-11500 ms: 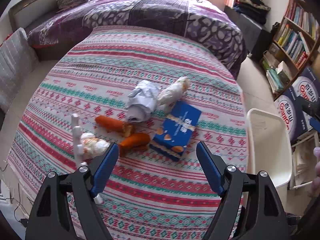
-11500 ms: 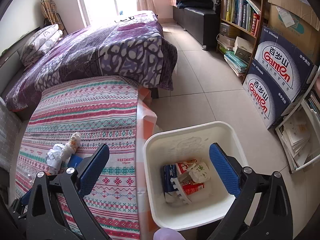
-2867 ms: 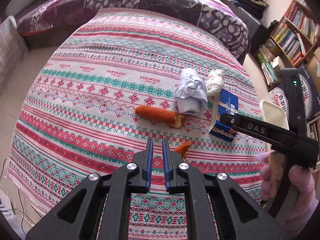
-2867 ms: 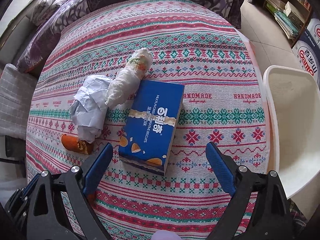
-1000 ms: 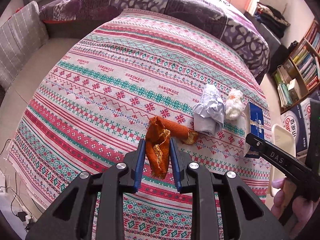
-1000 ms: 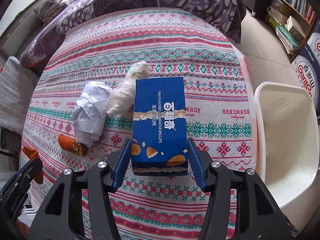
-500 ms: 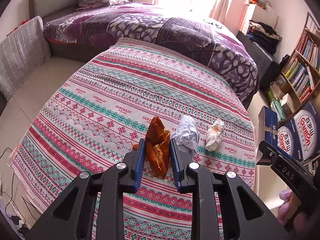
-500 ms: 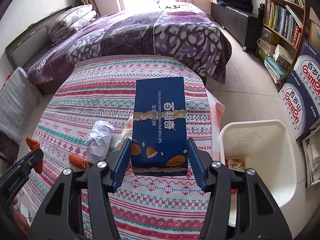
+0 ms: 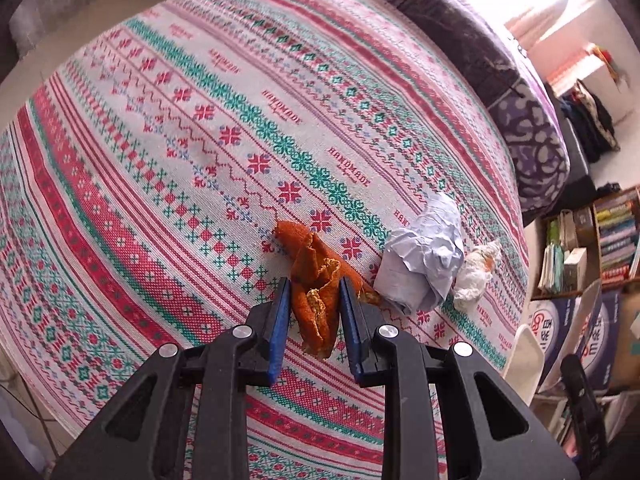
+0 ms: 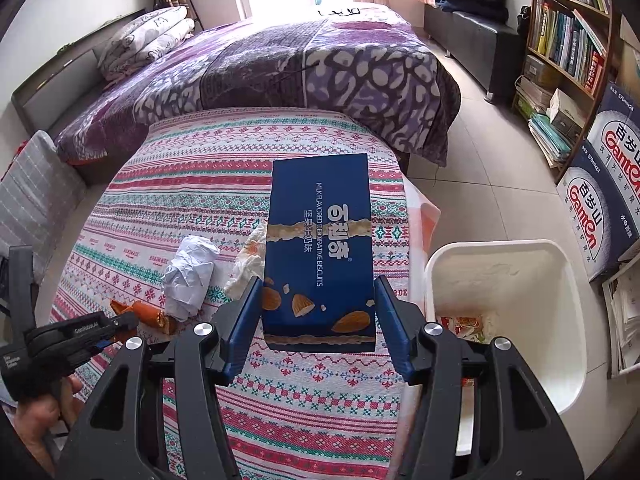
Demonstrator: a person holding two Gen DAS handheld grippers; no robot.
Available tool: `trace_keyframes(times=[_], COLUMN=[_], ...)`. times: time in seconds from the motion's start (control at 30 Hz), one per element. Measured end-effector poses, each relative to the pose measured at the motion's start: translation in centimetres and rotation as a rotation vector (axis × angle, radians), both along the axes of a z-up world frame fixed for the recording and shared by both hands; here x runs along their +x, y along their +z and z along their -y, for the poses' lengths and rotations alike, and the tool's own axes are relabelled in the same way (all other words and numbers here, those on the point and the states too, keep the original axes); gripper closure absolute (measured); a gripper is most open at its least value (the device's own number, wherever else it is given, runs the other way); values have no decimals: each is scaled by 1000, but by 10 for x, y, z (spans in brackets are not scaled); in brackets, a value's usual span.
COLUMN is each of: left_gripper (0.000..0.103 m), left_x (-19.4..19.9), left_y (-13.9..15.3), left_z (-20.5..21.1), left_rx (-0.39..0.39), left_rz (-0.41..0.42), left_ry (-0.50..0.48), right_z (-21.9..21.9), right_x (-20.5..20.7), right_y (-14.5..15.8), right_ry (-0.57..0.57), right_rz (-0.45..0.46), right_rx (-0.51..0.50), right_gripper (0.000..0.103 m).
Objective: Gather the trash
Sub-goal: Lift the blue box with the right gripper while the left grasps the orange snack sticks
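Note:
My left gripper (image 9: 312, 312) is shut on an orange peel (image 9: 314, 300) and holds it above the patterned tablecloth (image 9: 160, 160). A second orange peel (image 10: 150, 314) lies on the cloth beside a crumpled grey paper ball (image 9: 422, 260) and a white tissue wad (image 9: 476, 270). My right gripper (image 10: 318, 312) is shut on a blue biscuit box (image 10: 320, 248), held above the table's right edge. The white trash bin (image 10: 560, 320) stands on the floor just right of it, with wrappers (image 10: 466, 326) inside.
A bed with a purple patterned cover (image 10: 300, 64) stands behind the table. A bookshelf (image 10: 568, 44) and stacked cartons (image 10: 604, 200) line the right wall. A grey cushion (image 10: 32, 196) sits left of the table. The left gripper also shows in the right wrist view (image 10: 120, 326).
The left gripper has tilted down toward the cloth, still holding the peel. The right gripper has held the box in about the same place near the bin.

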State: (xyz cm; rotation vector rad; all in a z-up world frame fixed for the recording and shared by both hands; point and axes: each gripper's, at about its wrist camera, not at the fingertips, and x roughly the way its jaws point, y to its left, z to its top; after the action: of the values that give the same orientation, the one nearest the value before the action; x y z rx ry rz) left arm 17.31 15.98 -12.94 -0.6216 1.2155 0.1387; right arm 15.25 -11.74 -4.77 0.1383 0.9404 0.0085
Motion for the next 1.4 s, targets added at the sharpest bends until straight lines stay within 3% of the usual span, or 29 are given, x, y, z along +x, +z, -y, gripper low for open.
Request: trace_keyframes(times=[0.1, 0.17, 0.27, 0.4, 0.53, 0.63, 0.73, 0.83, 1.1, 1.4], left_gripper=[71, 56, 42, 38, 38, 48, 61, 66, 67, 67], left_x=[3, 5, 10, 18, 22, 22, 17, 10, -7, -18], left_y=[-9, -8, -11, -13, -13, -14, -15, -15, 21, 71], left_z=[-3, -2, 3, 12, 18, 18, 7, -4, -19, -10], left_rx=[-43, -37, -53, -24, 47, 79, 55, 2, 2, 161], left_rz=[-28, -28, -43, -57, -68, -71, -48, -20, 108, 267], left_ry=[74, 107, 136, 157, 152, 134, 116, 96, 46, -2], right_z=[3, 7, 11, 16, 21, 23, 22, 17, 1, -10], right_x=[2, 3, 4, 4, 5, 6, 7, 7, 7, 2], right_y=[-2, -4, -6, -6, -7, -8, -9, -10, -8, 4], right_ry=[-1, -5, -10, -14, -18, -25, -23, -11, 18, 39], right_rz=[-19, -29, -40, -47, -53, -59, -65, -64, -47, 27], right_rx=[4, 9, 17, 24, 27, 30, 42, 38, 51, 77], right_gripper=[49, 49, 49, 49, 49, 49, 49, 49, 49, 49])
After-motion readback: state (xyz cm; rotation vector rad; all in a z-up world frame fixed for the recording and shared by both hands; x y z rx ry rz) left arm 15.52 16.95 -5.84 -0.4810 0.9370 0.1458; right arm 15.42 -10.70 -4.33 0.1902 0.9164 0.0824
